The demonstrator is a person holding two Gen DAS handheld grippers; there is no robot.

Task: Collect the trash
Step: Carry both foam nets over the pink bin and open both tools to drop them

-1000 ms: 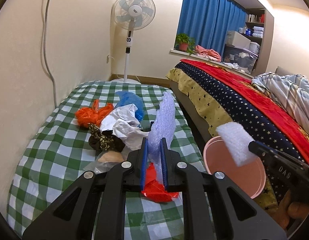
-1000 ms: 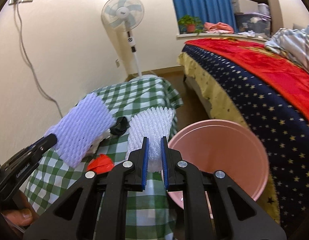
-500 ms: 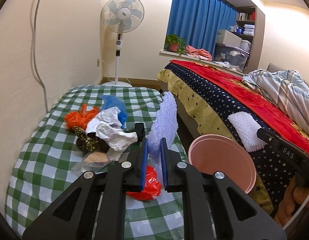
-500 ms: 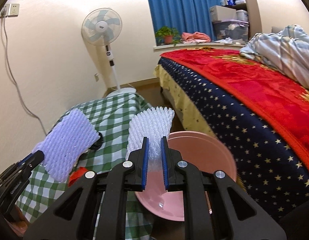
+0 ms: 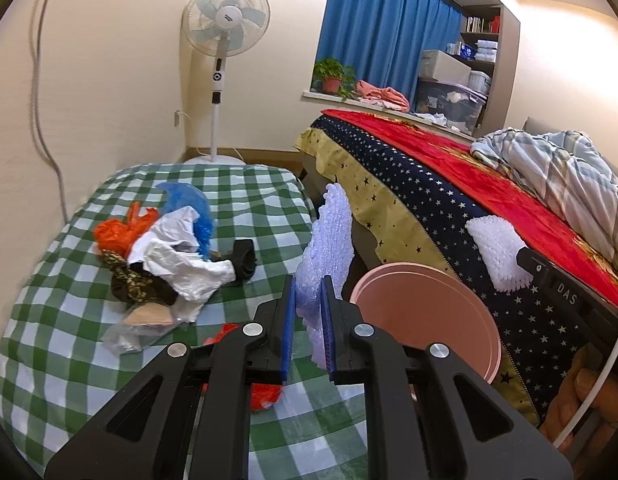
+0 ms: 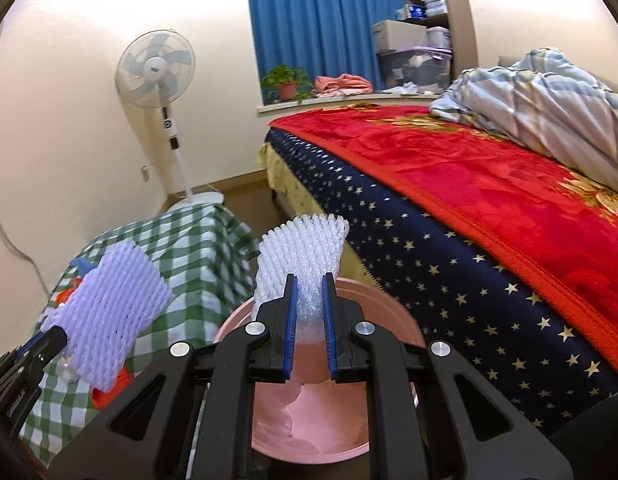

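Observation:
My left gripper [image 5: 307, 298] is shut on a pale purple foam net [image 5: 329, 248], held above the right edge of the green checked table [image 5: 61, 340]; the purple net also shows in the right wrist view [image 6: 113, 316]. My right gripper [image 6: 309, 300] is shut on a white foam net [image 6: 299, 256], held directly over the pink bin [image 6: 309, 432]. The white net also shows in the left wrist view [image 5: 495, 252], above and right of the bin [image 5: 425, 320]. A heap of trash [image 5: 169, 256] lies on the table: orange, blue and white bags, dark scraps. A red wrapper [image 5: 261, 392] lies under my left gripper.
A bed with a red and starry navy blanket [image 5: 449, 184] stands right of the bin. A standing fan [image 5: 225, 36] is against the far wall. A hand [image 5: 589, 400] holds the right gripper at the lower right.
My right gripper has moved over the pink bin with the white net. My left gripper has drifted right toward the bin with the purple net; both grips are unchanged.

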